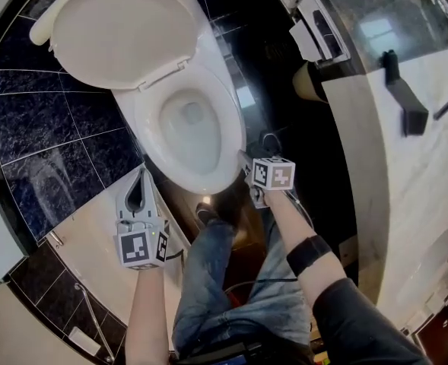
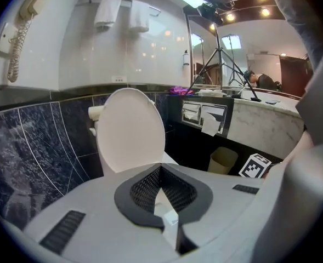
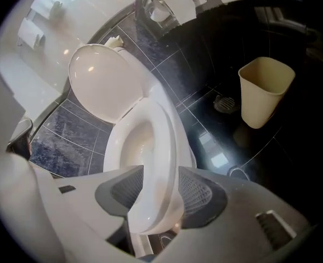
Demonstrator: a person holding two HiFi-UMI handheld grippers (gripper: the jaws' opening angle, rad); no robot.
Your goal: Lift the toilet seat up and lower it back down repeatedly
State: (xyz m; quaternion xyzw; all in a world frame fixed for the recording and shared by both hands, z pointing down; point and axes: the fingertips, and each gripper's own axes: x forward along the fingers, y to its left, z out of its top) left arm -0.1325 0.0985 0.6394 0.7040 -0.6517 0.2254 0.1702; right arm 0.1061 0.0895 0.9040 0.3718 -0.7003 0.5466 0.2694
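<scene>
Toilet seat: the white toilet seat (image 1: 229,131) (image 3: 165,130) lies low over the bowl (image 1: 187,124), its front edge pointing to 5 o'clock in the head view. I cannot tell whether it rests fully on the rim.
Lid: the lid (image 1: 121,29) (image 2: 131,127) (image 3: 103,86) stands raised, at 11 o'clock from the bowl in the head view.
Right tongs: the right tongs (image 1: 243,163) (image 3: 160,173) are at the front of the seat. In the right gripper view the seat's front edge fills the gap between the two jaws, and both pads press on it, one on each side.
Left tongs: the left tongs (image 1: 142,172) (image 2: 161,167) are closed with the jaw tips meeting and nothing between them. They hang clear of the toilet at 8 o'clock from the seat's front in the head view, aimed at the lid.
Waste bin: a cream waste bin (image 3: 264,89) (image 2: 222,160) stands upright on the dark tiled floor (image 3: 205,64), at 2 o'clock from the bowl in the right gripper view, well apart from it.
Person: a leg in jeans (image 1: 208,280) shows at 6 o'clock of the bowl, between the two arms.
</scene>
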